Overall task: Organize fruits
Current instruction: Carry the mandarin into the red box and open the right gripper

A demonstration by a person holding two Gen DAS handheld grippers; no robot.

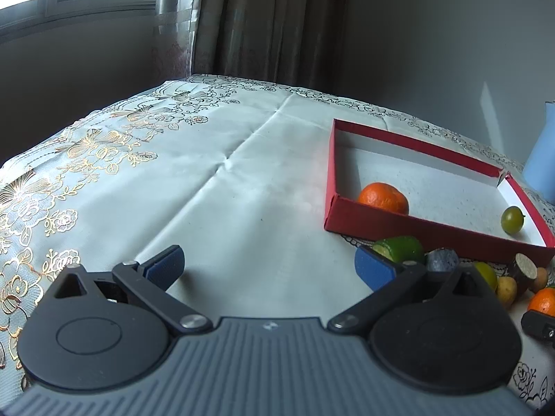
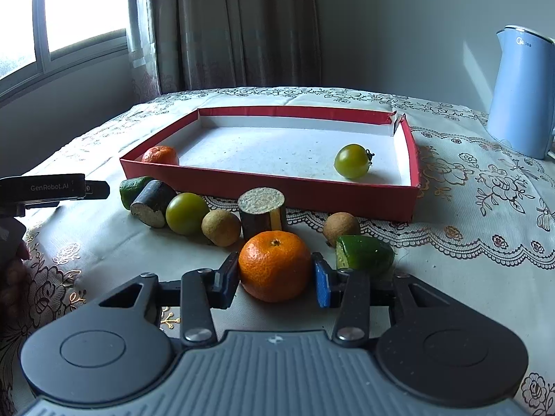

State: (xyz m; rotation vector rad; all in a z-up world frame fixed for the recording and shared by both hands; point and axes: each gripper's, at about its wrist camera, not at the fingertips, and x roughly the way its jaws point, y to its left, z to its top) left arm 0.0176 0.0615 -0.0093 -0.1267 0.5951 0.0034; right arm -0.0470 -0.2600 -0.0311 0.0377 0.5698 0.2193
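Note:
A red tray (image 2: 412,159) with a white floor holds a mandarin (image 2: 160,155) in its near left corner and a green tomato (image 2: 352,161) at the right. Both also show in the left wrist view: the mandarin (image 1: 383,197) and the tomato (image 1: 512,219) in the tray (image 1: 416,227). In front of the tray lie several pieces. My right gripper (image 2: 275,279) has its pads against both sides of a second mandarin (image 2: 274,265) that rests on the cloth. My left gripper (image 1: 270,267) is open and empty over bare cloth, left of the tray.
In front of the tray lie cucumber pieces (image 2: 364,256), a green tomato (image 2: 187,213), two brown round fruits (image 2: 221,227), and two dark cylinders (image 2: 262,213). A blue kettle (image 2: 520,93) stands at the back right. A wall, curtain and window are behind the table.

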